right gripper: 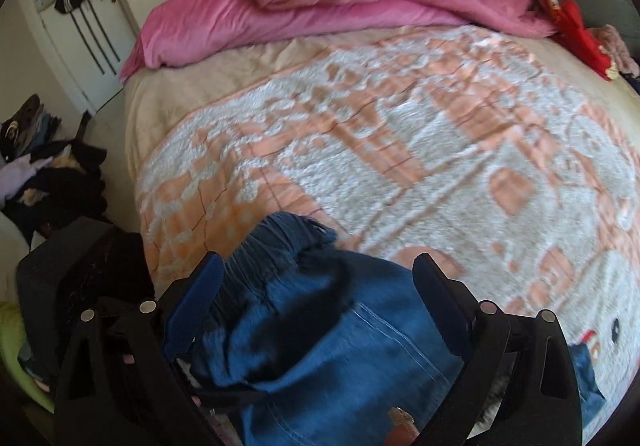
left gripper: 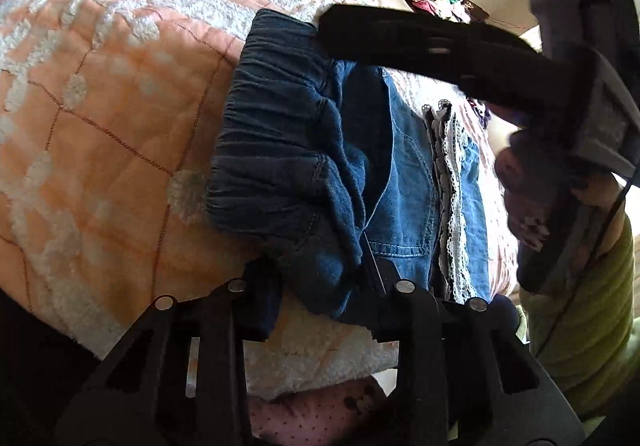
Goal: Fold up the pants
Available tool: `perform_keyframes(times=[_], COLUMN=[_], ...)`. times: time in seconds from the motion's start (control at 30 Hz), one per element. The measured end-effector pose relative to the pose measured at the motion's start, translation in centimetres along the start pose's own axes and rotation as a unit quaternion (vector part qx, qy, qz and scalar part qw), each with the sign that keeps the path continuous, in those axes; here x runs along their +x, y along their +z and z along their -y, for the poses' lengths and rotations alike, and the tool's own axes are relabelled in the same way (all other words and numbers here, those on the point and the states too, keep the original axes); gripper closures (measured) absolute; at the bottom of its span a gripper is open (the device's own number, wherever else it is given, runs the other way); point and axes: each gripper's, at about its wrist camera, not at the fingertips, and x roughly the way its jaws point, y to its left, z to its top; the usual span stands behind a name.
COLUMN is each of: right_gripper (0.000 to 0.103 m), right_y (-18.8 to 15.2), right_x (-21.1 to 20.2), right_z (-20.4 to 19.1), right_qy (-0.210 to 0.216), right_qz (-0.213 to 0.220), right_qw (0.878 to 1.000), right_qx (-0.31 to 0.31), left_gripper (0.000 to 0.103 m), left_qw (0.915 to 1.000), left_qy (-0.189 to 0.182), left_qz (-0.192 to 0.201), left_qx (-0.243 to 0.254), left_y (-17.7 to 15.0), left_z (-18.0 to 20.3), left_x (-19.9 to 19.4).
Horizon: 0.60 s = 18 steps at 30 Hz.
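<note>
Because these blue denim pants with the dark gathered elastic waistband (left gripper: pixel 280 149) are soft and floppy, they will sag and drape from wherever I lift them; denim has some weight, and its coarse weave should not slip between pads. The thick waistband and the stitched seams are the firmest places to take hold, since a pinch of single-layer cloth would just pull out into a peak. The pants lie bunched near the edge of the fluffy peach and white patterned bed blanket (left gripper: pixel 100 93), waistband towards the middle of the bed.

My left gripper (left gripper: pixel 320 298) sits low at the near edge of the heap with its fingers drawn close together; dark fabric fills the gap, and I think the pads are nipping a fold there, though shadow hides the contact. My right gripper (right gripper: pixel 316 286) hovers over the pants with its fingers wide apart, one either side of the waistband end, touching nothing that I can make out; its view is smeared with blur
</note>
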Motion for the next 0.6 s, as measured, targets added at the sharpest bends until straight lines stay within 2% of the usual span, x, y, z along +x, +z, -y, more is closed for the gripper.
perform_keyframes(times=[0.17, 0.3, 0.37, 0.43, 0.5, 0.6], right_gripper=[0.009, 0.048, 0.055, 0.060, 0.060, 0.060], right_y=[0.2, -0.3, -0.5, -0.7, -1.0, -1.9], right_x=[3.2, 5.2, 4.7, 3.6, 1.6, -1.7], right_z=[-0.3, -0.1, 0.2, 0.6, 1.3, 2.8], right_qy=[0.010, 0.034, 0.048, 0.061, 0.083, 0.112], right_qz=[-0.033, -0.051, -0.042, -0.029, -0.003, 0.036], right_qw=[0.999, 0.998, 0.998, 0.998, 0.996, 0.992], right_qx=[-0.005, -0.009, -0.007, 0.001, 0.012, 0.037], left_gripper=[0.078, 0.078, 0.077, 0.068, 0.040, 0.034], left_qw=[1.0000, 1.0000, 1.0000, 0.9999, 0.9998, 0.9992], left_qy=[-0.003, -0.004, -0.006, -0.012, -0.016, -0.012], left_qz=[-0.003, -0.005, -0.006, -0.003, 0.007, 0.017], left_qx=[-0.002, -0.004, -0.004, 0.000, 0.011, 0.033], left_y=[0.1, 0.2, 0.2, 0.3, 0.5, 0.6], left_z=[-0.4, -0.4, -0.3, -0.1, 0.2, 1.3], left_x=[0.2, 0.4, 0.4, 0.0, -0.6, -1.4])
